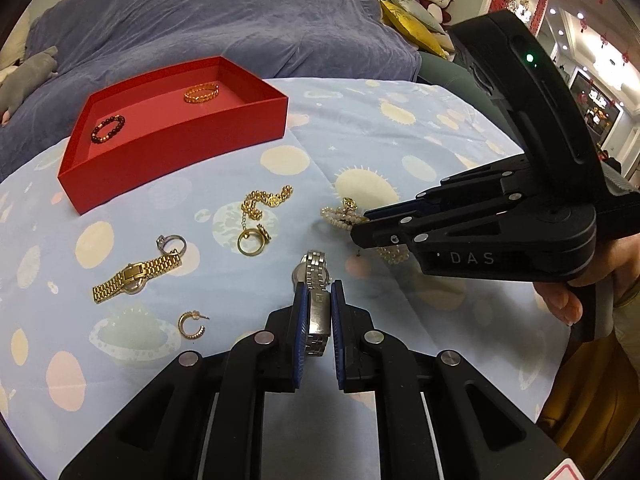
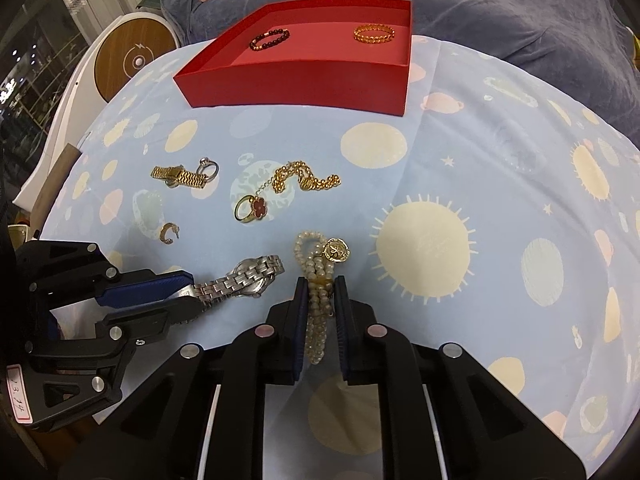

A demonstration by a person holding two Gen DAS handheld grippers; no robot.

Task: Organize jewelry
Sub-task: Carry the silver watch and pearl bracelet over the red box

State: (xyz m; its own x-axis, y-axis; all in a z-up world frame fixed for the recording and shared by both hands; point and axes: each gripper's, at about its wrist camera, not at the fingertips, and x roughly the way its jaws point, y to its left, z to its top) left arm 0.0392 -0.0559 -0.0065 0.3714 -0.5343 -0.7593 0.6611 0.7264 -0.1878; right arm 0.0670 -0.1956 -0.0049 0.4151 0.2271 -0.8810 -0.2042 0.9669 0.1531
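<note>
My left gripper (image 1: 319, 292) is shut on the band of a silver watch (image 1: 315, 270), whose face lies on the blue patterned cloth (image 1: 400, 152); the right wrist view shows this grip from the side, on the silver watch (image 2: 244, 280). My right gripper (image 2: 321, 282) is shut on a pearl bracelet (image 2: 316, 268) with a gold charm. A red box (image 1: 172, 152) stands further back, holding a dark bead bracelet (image 1: 108, 129) and a gold bracelet (image 1: 201, 93).
Loose on the cloth lie a gold watch (image 1: 136, 276), a silver ring (image 1: 172, 242), a gold chain (image 1: 266, 200), a clover ring (image 2: 252, 208) and a hoop earring (image 1: 192, 324). A blanket-covered sofa (image 1: 240, 20) rises behind. A person's hand (image 1: 560, 300) holds the right gripper.
</note>
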